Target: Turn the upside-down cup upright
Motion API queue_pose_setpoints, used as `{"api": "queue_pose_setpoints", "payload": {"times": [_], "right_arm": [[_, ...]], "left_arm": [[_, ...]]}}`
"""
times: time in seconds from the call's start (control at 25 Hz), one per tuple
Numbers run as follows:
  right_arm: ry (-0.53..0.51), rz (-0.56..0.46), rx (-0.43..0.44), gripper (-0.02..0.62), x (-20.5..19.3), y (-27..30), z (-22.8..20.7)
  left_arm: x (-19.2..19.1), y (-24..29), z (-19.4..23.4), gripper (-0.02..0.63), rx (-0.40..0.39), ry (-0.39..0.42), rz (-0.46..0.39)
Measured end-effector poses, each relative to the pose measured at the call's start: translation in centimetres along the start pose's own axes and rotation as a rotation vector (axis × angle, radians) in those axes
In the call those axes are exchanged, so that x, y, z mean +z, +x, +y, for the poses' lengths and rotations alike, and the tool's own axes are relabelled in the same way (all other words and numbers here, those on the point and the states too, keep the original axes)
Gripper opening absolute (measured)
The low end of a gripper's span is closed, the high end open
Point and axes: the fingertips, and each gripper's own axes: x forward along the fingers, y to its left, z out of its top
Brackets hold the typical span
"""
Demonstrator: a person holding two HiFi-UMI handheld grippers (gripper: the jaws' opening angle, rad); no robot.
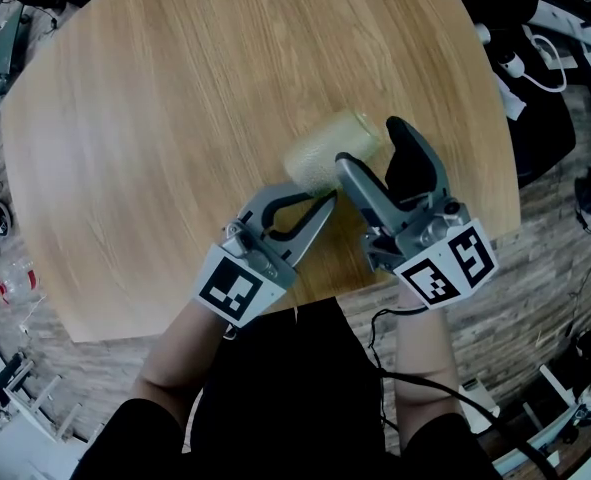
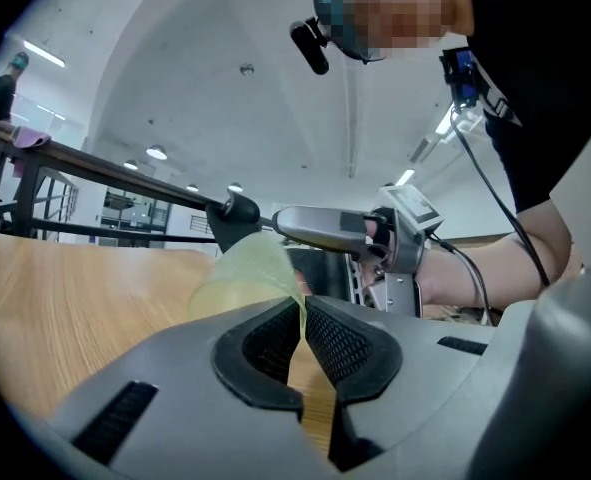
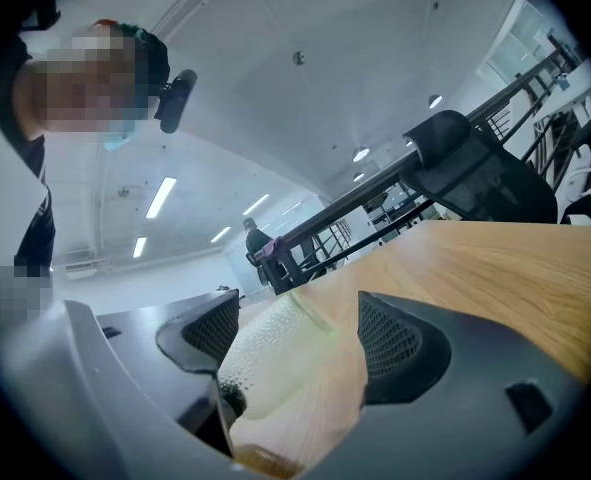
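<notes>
A translucent pale yellow cup point(image 1: 320, 148) lies on its side on the round wooden table point(image 1: 175, 118), near the front edge. My left gripper point(image 1: 329, 201) comes in from the lower left. In the left gripper view it point(image 2: 305, 313) is shut on the thin rim wall of the cup point(image 2: 243, 273). My right gripper point(image 1: 370, 140) stands open astride the cup's other end. In the right gripper view the cup point(image 3: 275, 378) lies between the spread pads of the right gripper point(image 3: 297, 308), close to the left pad point(image 3: 210, 333), with bare table before the right pad.
The table's front edge point(image 1: 305, 303) runs just under both grippers. A black chair point(image 3: 475, 173) stands beyond the table's right side, and cables and gear point(image 1: 545, 58) lie on the floor there. A metal rack point(image 2: 35, 183) stands past the far edge.
</notes>
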Motion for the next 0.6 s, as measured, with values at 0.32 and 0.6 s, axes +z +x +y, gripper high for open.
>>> {"api": "queue_pose_setpoints", "payload": {"times": [0.32,0.6], "right_arm": [[-0.259,0.085,-0.082,0.311,-0.7,-0.9,-1.0],[-0.563,0.252,-0.038,0.311,-3.3,-1.7,-0.3]], "left_arm": [[-0.6,-0.1,1.3,0.020,0.048,0.038,0.084],[-1.5,-0.5,1.6,0.020,0.015,0.024,0.192]]}}
